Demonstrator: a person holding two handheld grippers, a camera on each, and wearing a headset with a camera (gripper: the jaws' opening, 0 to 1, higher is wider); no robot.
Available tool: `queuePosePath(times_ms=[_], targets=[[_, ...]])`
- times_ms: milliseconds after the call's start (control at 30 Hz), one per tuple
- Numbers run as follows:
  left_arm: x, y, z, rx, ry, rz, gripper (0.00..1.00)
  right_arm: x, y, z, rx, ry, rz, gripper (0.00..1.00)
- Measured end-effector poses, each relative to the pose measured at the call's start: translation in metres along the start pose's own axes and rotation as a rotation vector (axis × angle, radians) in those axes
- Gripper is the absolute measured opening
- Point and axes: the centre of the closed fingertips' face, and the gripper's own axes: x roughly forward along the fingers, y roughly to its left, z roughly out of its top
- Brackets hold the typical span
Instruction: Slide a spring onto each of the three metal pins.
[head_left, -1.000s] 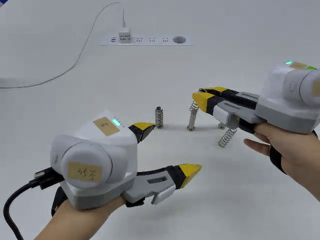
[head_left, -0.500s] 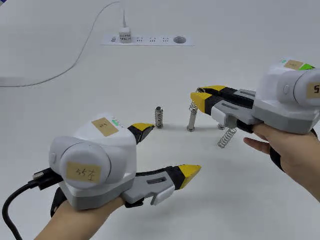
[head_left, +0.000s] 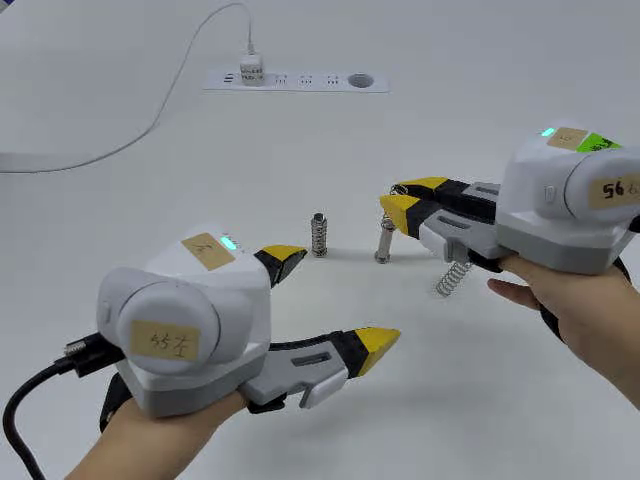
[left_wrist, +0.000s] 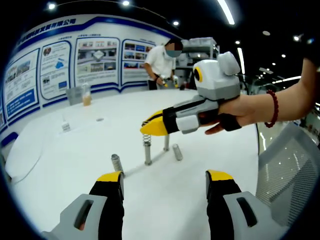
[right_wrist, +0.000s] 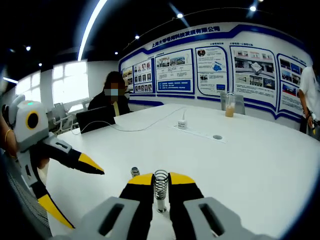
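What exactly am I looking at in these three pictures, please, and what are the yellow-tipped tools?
There is no robot here: a person holds one tool in each hand. The wide picture comes from a headset looking down at the white table. The two round pictures come from cameras riding on the tools. On the table stands a pin already wearing a fitted spring, and a loose spring sits nearby. The right hand-held gripper is shut on a second spring at the top of the middle pin. The left hand-held gripper is open and holds nothing. A power strip lies farther back.
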Motion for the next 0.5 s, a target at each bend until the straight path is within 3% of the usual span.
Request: queuePosePath(times_ms=[500], targets=[[-0.001,0.001,-0.003,-0.003,0.006,0.003,0.67,0.006,0.001,-0.014,-0.015,0.045,-0.004,0.12]])
